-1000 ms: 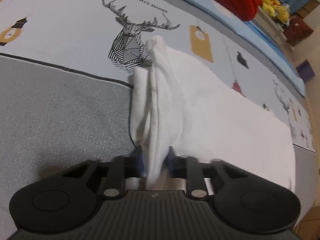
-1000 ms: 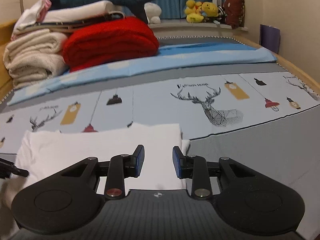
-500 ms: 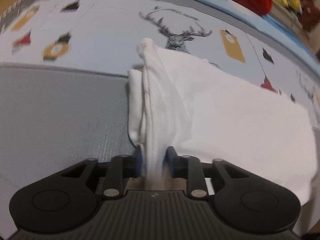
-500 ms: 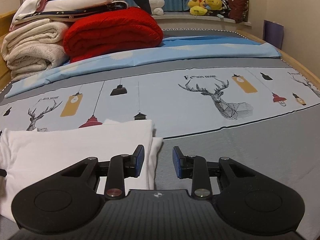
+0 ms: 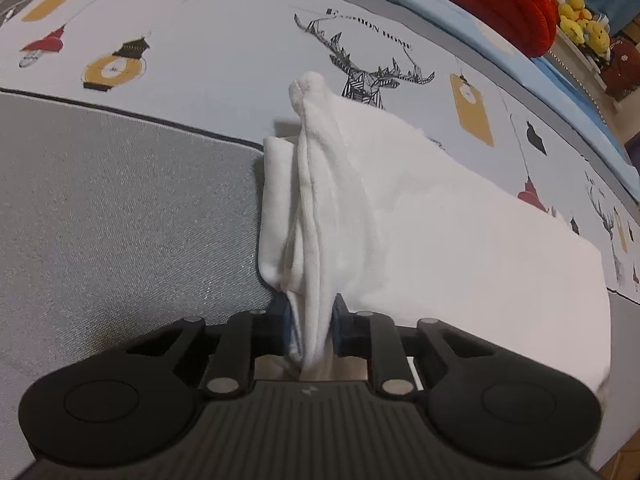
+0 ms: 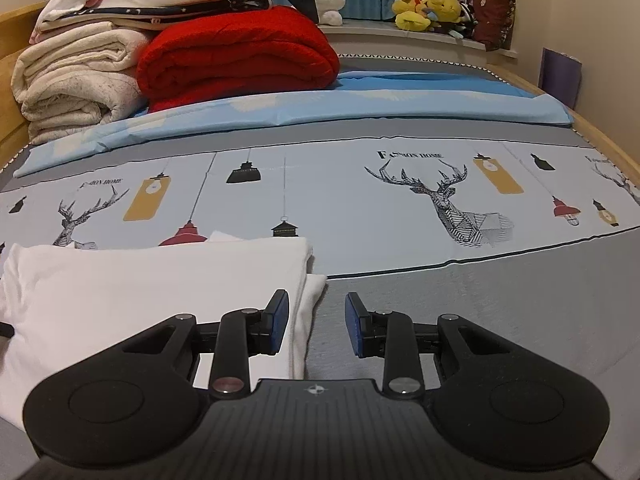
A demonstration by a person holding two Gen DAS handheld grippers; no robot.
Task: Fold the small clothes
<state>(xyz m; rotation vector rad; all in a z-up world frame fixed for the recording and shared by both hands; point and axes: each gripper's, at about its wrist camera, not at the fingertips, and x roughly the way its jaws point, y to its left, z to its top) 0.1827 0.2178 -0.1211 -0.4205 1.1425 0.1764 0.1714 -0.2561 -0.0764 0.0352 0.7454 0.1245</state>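
Observation:
A white garment (image 5: 420,216) lies folded flat on the printed bed sheet (image 5: 200,52). My left gripper (image 5: 311,330) is shut on one bunched end of it, and the pinched fabric rises in a ridge ahead of the fingers. In the right wrist view the same garment (image 6: 140,280) lies at the lower left. My right gripper (image 6: 316,322) is open and empty, low over the sheet, with its left finger over the garment's right edge and its right finger over bare grey sheet.
A red blanket (image 6: 236,52) and stacked cream towels (image 6: 76,80) sit at the far side of the bed. Plush toys (image 6: 428,6) line the ledge behind. A wooden bed rail (image 6: 608,140) runs along the right.
My right gripper has slid right, from over the middle of the garment to its right edge. My left gripper kept its hold and the pinched end shifted slightly.

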